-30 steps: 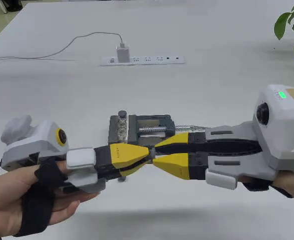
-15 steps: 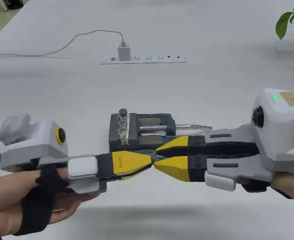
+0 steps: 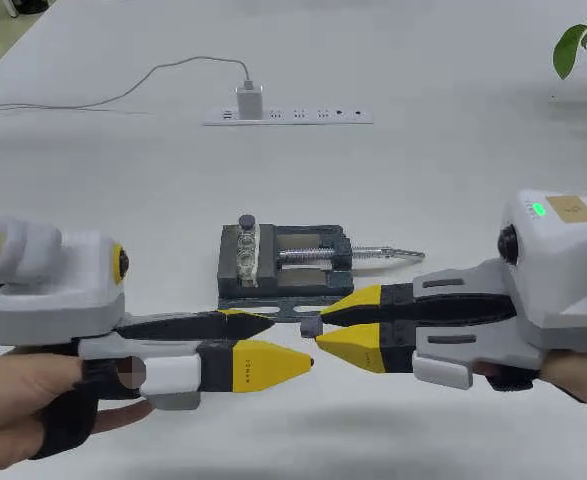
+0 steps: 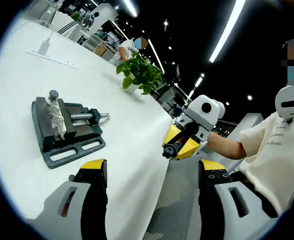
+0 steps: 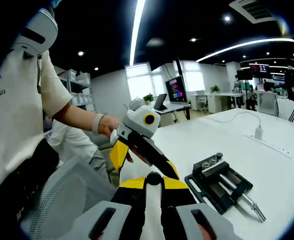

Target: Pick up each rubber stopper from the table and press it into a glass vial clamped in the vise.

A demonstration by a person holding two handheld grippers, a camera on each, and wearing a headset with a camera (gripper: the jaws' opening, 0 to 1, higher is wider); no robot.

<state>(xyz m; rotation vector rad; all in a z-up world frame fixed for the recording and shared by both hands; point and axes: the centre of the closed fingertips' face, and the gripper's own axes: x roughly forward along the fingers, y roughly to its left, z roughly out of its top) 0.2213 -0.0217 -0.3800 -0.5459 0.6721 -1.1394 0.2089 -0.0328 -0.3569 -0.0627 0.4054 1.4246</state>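
My right gripper (image 3: 319,327) was pressed together on a small dark rubber stopper (image 3: 310,326), pinching it at the very tips in the centre of the head view, just below the vise (image 3: 303,280) on the white surface (image 3: 423,180). My left gripper (image 3: 291,341) was spread and empty at the lower left, its tips near the stopper but apart from it. The glass vial (image 3: 244,258) sat clamped at the left end of the vise, with a dark plug (image 3: 245,222) at its upper end; I could not tell how many vials were there. I judged the stopper light, soft and grippy, best held across its wider end so the narrow end stays free. The glass looked fragile, so the press would need to go straight along the vial.
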